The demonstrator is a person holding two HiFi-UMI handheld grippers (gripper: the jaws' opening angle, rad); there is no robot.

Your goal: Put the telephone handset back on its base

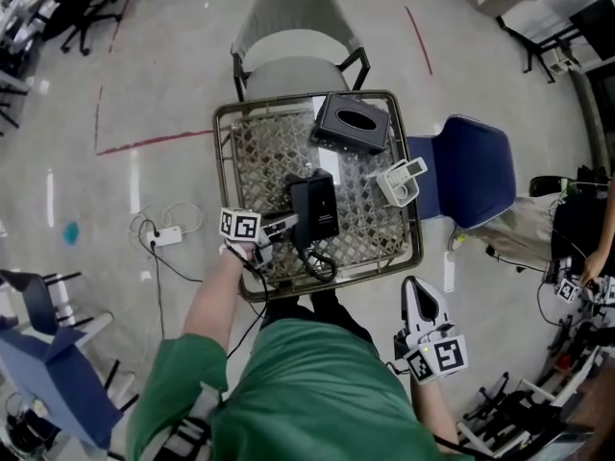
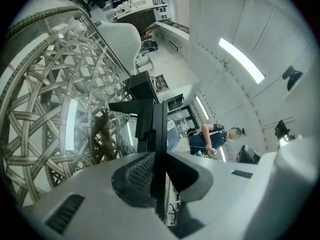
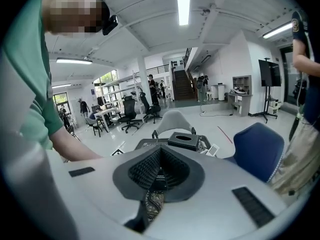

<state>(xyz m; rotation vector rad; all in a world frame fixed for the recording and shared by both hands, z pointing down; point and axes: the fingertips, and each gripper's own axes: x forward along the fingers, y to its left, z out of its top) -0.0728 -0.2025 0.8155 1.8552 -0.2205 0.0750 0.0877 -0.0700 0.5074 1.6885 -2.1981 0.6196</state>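
Observation:
The black telephone base [image 1: 319, 205] lies in the middle of a glass-topped wicker table [image 1: 223, 161], and its cord [image 1: 317, 262] loops toward the near edge. My left gripper [image 1: 286, 225] reaches in from the left, right against the phone's left side. In the left gripper view the jaws [image 2: 159, 169] are shut on a thin black part, seen edge-on, which I take for the handset [image 2: 159, 126]. My right gripper [image 1: 420, 288] hangs off the table near its front right corner. It is shut with nothing in it [image 3: 157, 176].
A black tissue box [image 1: 351, 123] and a white holder [image 1: 402, 181] stand at the back right of the table. A grey chair [image 1: 298, 46] is behind it, a blue chair [image 1: 471, 166] to its right. A power strip [image 1: 165, 236] lies on the floor at left.

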